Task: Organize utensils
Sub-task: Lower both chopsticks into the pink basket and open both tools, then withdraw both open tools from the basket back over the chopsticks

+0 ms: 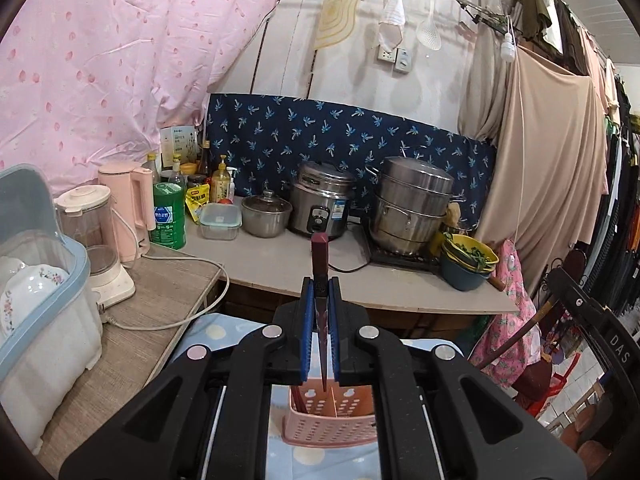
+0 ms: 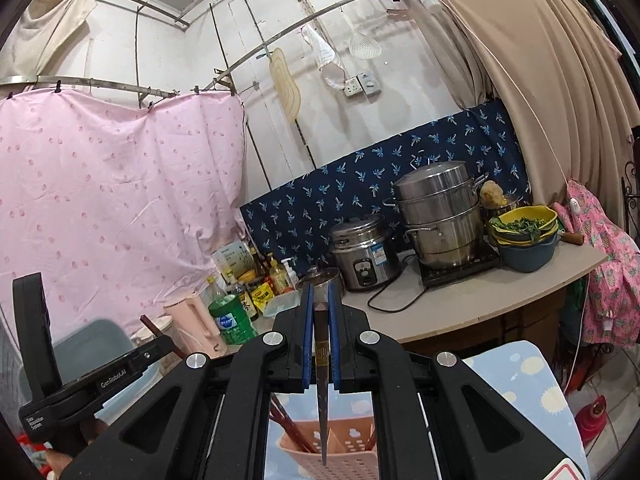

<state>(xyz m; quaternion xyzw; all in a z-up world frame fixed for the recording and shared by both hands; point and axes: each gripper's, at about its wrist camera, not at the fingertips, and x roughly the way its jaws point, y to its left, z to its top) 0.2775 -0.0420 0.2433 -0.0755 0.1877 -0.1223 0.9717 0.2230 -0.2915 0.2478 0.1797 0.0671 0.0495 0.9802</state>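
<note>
The pink perforated utensil basket (image 1: pixel 334 420) stands on the blue spotted cloth (image 1: pixel 224 330) of the table nearest the cameras, its far rim showing between each gripper's arms, with a few dark red chopsticks (image 2: pixel 288 426) already leaning in its left compartment. The left gripper (image 1: pixel 322 320) has its blue pads pressed together on one dark red chopstick (image 1: pixel 320 264), thick end up and thin tip hanging over the basket's middle divider. The right gripper (image 2: pixel 321 334) likewise pinches a second dark chopstick (image 2: pixel 322 408), whose point dangles just above the basket's rim. From here the likely trouble is at the drop: each tip sits close to the divider or rim, so a release slightly off line could send a stick onto the cloth or into the wrong compartment, and since each is pinched along only part of its length it may swing or slip as the hand tilts. Both tools point a little below level toward the counter (image 1: pixel 400 280) with the pots; in the right wrist view the left tool appears at the lower left edge, well apart, so a clash between them seems unlikely
</note>
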